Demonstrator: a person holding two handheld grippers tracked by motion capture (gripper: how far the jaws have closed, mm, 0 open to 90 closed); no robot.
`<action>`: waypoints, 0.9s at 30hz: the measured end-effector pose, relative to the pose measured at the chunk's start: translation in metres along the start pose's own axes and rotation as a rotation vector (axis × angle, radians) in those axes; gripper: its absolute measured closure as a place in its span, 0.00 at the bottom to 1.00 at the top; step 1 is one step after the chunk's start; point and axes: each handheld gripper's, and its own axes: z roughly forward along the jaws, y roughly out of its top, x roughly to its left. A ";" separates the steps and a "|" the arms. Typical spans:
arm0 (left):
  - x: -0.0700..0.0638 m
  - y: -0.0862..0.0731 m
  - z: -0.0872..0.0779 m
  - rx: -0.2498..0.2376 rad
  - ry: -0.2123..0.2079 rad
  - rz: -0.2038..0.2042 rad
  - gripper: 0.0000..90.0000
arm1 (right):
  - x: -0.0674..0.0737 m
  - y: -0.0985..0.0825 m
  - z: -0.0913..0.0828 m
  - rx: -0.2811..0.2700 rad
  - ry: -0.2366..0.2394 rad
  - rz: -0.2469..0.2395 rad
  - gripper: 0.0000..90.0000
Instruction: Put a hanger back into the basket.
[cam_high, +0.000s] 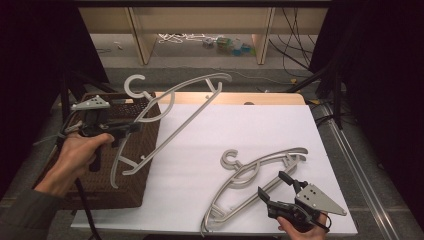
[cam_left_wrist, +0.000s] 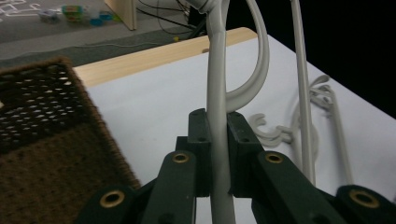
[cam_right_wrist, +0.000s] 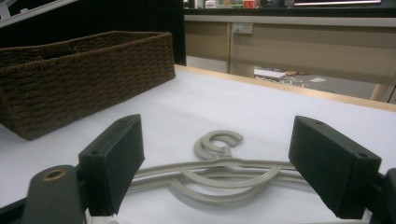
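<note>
A grey plastic hanger (cam_high: 190, 116) hangs tilted in the air over the basket's right side and the white tabletop, hook up at the far left. My left gripper (cam_high: 136, 126) is shut on one of its curved arms. In the left gripper view the jaws clamp that arm (cam_left_wrist: 215, 70) between the pads of my left gripper (cam_left_wrist: 217, 140). At least two more grey hangers (cam_high: 250, 172) lie stacked on the table at the front right. My right gripper (cam_high: 272, 184) stands open just in front of them, nothing between the jaws. The right gripper view shows these hangers (cam_right_wrist: 219, 175) beyond my right gripper (cam_right_wrist: 219, 140).
A brown woven basket (cam_high: 125, 192) stands at the table's left edge, also in the left gripper view as the basket (cam_left_wrist: 46, 154) and in the right gripper view as the basket (cam_right_wrist: 84, 74). The white tabletop (cam_high: 250, 130) ends in a wooden strip (cam_high: 260, 98) at the back. Cables and small items lie on the floor beyond.
</note>
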 end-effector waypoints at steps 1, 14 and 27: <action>0.008 0.001 -0.005 -0.011 0.007 -0.004 0.91 | 0.000 0.000 0.000 0.008 -0.007 0.003 0.21; 0.067 -0.005 -0.035 -0.043 0.203 0.009 0.91 | 0.001 0.000 0.000 0.004 0.004 0.004 0.21; 0.114 -0.043 -0.063 -0.018 0.335 0.031 0.91 | 0.001 -0.001 0.002 -0.002 0.001 0.009 0.21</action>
